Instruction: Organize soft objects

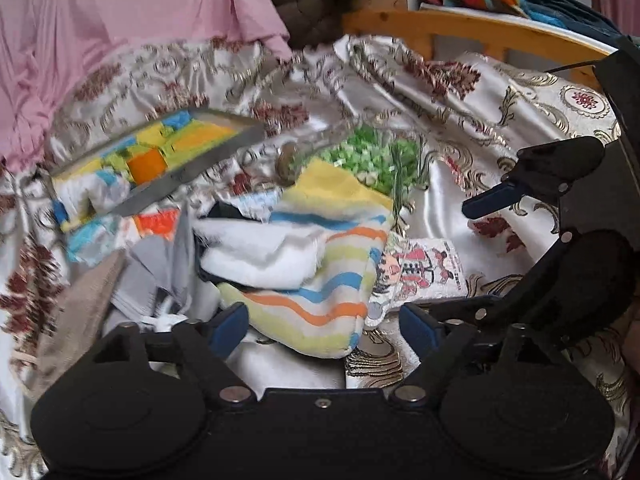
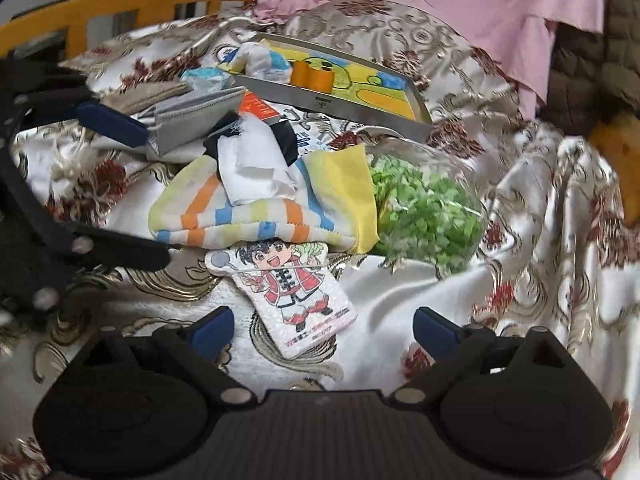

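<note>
Nearest me, my right gripper hangs spread over the cartoon cloth, touching nothing. My left gripper is spread too, the striped towel lying between its fingers, ungripped. On the towel sits a white rag. Right of it is a bag of green bits. Farther back, a metal tray holds folded cloths.
</note>
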{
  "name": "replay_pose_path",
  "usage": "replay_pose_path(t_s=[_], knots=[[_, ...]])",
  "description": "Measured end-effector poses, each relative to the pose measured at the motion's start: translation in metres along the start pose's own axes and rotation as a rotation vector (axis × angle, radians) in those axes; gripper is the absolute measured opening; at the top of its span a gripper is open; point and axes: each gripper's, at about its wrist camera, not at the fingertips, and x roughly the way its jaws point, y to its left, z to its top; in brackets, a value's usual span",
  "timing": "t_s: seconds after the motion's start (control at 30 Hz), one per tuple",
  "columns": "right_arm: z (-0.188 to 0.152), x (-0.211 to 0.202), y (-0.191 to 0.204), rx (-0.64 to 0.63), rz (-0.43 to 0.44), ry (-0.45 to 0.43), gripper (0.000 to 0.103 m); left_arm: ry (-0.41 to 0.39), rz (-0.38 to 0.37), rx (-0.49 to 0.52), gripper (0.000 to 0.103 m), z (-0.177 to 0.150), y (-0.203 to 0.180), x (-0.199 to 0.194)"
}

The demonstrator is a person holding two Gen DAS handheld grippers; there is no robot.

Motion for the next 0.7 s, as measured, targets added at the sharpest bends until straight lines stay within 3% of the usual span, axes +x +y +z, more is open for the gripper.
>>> replay_pose_path(t_s=[0.2, 0.27, 0.33, 0.47, 0.57, 0.7], knots=[[0.003, 0.016, -0.004, -0.015, 0.058, 0.028, 0.083, 0.048, -0.021, -0.013, 0.058, 0.000, 0.000, 0.014], [0.003, 0.018, -0.004, -0.012, 0.073, 0.028, 0.081, 0.062, -0.019, -0.021, 0.043, -0.001, 0.000, 0.018], [0.004, 0.019, -0.003, -0.018, 0.079, 0.023, 0.079, 0.075, -0.020, -0.048, 0.036, -0.001, 0.003, 0.021], [0.004, 0.023, -0.002, -0.029, 0.086, 0.032, 0.068, 0.087, -0.030, -0.102, 0.024, -0.001, 0.006, 0.024], [0.004, 0.025, -0.001, -0.028, 0.089, 0.040, 0.068, 0.084, -0.019, -0.104, 0.016, 0.001, 0.004, 0.024], [0.004, 0.022, 0.000, -0.035, 0.083, 0.024, 0.066, 0.077, -0.012, -0.107, 0.013, 0.004, 0.004, 0.020]])
